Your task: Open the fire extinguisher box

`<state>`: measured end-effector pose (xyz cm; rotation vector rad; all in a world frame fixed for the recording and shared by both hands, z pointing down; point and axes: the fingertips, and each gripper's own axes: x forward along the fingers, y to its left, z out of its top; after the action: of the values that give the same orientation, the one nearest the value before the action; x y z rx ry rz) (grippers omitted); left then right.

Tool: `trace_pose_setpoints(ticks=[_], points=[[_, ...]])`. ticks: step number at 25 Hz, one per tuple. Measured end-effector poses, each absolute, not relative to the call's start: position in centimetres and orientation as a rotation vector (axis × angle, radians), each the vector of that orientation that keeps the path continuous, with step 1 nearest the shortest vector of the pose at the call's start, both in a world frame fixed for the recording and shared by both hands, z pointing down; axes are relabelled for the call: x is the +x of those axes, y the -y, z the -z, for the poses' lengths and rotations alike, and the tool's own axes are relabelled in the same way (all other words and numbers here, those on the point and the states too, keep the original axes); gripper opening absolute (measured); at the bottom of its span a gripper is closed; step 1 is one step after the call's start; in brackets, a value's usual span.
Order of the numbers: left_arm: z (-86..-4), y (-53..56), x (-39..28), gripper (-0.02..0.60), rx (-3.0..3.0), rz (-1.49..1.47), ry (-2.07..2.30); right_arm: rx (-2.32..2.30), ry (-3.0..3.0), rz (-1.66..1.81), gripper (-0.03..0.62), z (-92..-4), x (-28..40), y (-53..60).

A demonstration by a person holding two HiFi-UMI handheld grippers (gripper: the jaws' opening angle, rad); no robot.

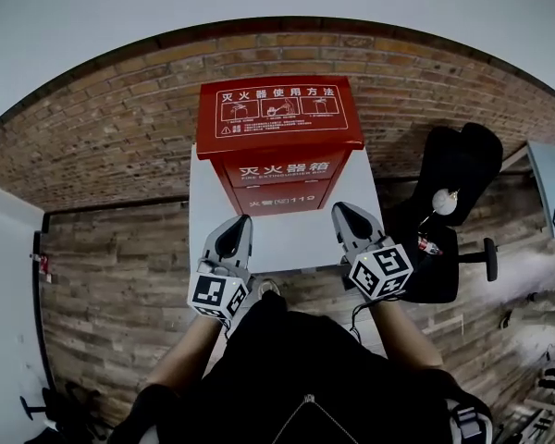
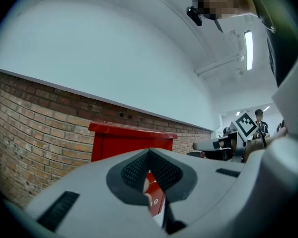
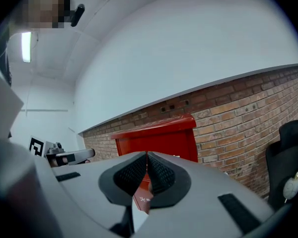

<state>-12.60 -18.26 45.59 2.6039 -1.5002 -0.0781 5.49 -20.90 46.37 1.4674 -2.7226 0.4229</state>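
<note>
head view: fire extinguisher box lid closed; left gripper and right gripper both clenched, empty, short of it.

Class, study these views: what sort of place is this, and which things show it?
Probably an indoor office or workroom: a red fire extinguisher box by a brick wall, and a black office chair.

fire ext. box lid: 灭火器使用方法, front: 灭火器箱, below: 火警 119
</note>
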Motion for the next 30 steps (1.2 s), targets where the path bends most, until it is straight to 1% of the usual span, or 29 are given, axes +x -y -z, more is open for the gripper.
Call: trace_pose_setpoints(ticks=[7, 14, 18, 19, 20, 21, 22, 23, 25, 27, 30], points=[[-45.6, 22.9, -14.1, 0.049, 2.643, 0.074, 1.432, 1.492, 2.703, -0.399, 0.018, -46.3, 2.6, 24.7], [-45.2, 25.4, -14.8, 0.049, 2.62, 0.061, 1.461, 1.467, 2.709, -0.341, 0.018, -45.0, 2.0, 27.0], [-42.3, 25.7, -14.9, 0.049, 2.709, 0.151, 1.504, 1.437, 2.773, -0.184, 0.02, -41.9, 2.3, 27.5], [-41.6, 25.9, -14.9, 0.081, 2.745, 0.151, 1.521, 1.433, 2.784, -0.13, 0.024, -41.0, 2.5, 27.8], [-41.0, 26.2, -15.1, 0.155, 2.768, 0.148, 1.541, 1.428, 2.791, -0.085, 0.077, -40.3, 2.7, 28.1], [-40.5, 26.6, -15.4, 0.198, 2.774, 0.147, 1.566, 1.423, 2.794, -0.054, 0.151, -39.7, 3.2, 28.4], [-40.2, 27.1, -16.0, 0.226, 2.765, 0.147, 1.597, 1.426, 2.794, -0.035, 0.194, -39.3, 3.8, 28.7], [-40.1, 27.6, -16.7, 0.25, 2.746, 0.145, 1.634, 1.437, 2.788, -0.022, 0.218, -39.1, 4.5, 29.1], [-40.1, 28.8, -18.3, 0.283, 2.69, 0.138, 1.708, 1.472, 2.763, -0.011, 0.25, -39.0, 6.5, 29.9], [-40.4, 29.9, -19.8, 0.312, 2.64, 0.131, 1.744, 1.485, 2.742, -0.038, 0.261, -39.5, 8.2, 30.8], [-41.5, 31.2, -21.2, 0.338, 2.6, 0.116, 1.72, 1.479, 2.744, -0.127, 0.272, -40.6, 9.9, 32.0]])
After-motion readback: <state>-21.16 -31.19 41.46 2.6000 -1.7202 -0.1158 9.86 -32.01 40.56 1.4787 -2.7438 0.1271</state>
